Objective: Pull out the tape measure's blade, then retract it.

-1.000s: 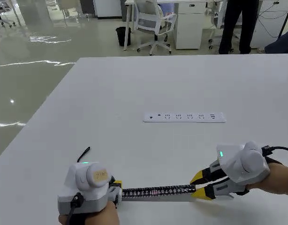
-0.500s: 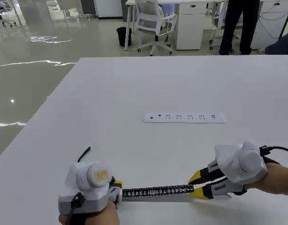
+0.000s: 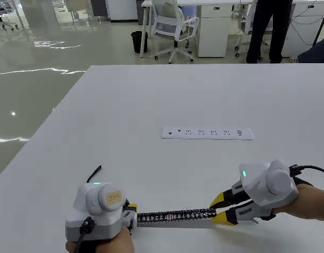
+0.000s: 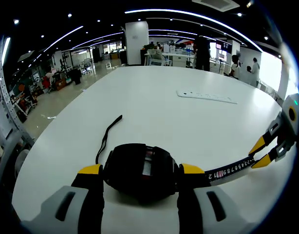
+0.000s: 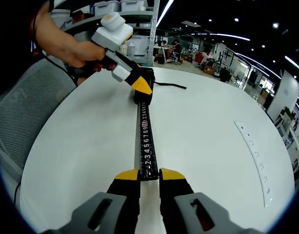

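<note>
The left gripper [image 3: 131, 213] is clamping the tape measure [image 4: 142, 168] between its yellow-tipped jaws. The case is rounded and black, with a smooth, faintly glossy shell, and it is resting on the near left part of the matte white table [image 3: 178, 95]. A thin black wrist strap [image 4: 108, 135] is trailing off the case in a loose curve across the surface.

The blade [image 3: 175, 215] is lying pulled out flat along the tabletop. It is a narrow, stiff strip with a dark face and pale printed numerals, running from the case to the right gripper [image 3: 220, 209]. That gripper's two jaws are pinching the blade's free end, their yellow wedge-shaped tips set close on either side of the strip.

Farther out, well apart from both grippers, a long, flat white power strip [image 3: 208, 133] is sitting on the table.
</note>
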{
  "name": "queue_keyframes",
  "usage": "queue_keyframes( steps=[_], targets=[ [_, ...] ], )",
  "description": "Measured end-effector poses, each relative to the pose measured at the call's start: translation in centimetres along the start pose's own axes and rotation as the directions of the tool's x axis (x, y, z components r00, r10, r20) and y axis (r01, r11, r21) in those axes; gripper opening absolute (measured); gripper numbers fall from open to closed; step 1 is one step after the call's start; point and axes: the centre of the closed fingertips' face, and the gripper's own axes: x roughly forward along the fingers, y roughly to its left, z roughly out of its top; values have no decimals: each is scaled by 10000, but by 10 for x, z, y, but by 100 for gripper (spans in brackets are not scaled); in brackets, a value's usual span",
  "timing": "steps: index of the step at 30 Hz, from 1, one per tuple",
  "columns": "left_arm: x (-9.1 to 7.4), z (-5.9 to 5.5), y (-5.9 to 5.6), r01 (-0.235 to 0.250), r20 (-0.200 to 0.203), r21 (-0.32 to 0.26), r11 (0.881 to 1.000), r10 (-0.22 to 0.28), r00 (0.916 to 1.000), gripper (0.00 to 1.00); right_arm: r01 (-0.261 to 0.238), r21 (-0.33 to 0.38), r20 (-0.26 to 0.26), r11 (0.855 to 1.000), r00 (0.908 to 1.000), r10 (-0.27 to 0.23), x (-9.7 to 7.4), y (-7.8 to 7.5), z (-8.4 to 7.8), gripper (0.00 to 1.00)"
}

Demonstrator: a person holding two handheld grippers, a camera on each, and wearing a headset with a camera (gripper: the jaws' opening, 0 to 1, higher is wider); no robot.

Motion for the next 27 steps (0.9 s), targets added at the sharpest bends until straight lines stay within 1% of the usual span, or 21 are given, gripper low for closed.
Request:
queue_keyframes(
  steps=[14, 27],
  targets=[
    [1, 0, 0, 1, -20, 18, 10000, -1, 10000, 56, -36, -8, -17, 10000, 10000, 36, 3, -1, 1, 14],
    [1, 1, 0, -6, 0, 21, 10000, 6, 10000, 56, -85, -2, -17, 10000, 10000, 85, 8, 0, 6, 14]
  ],
)
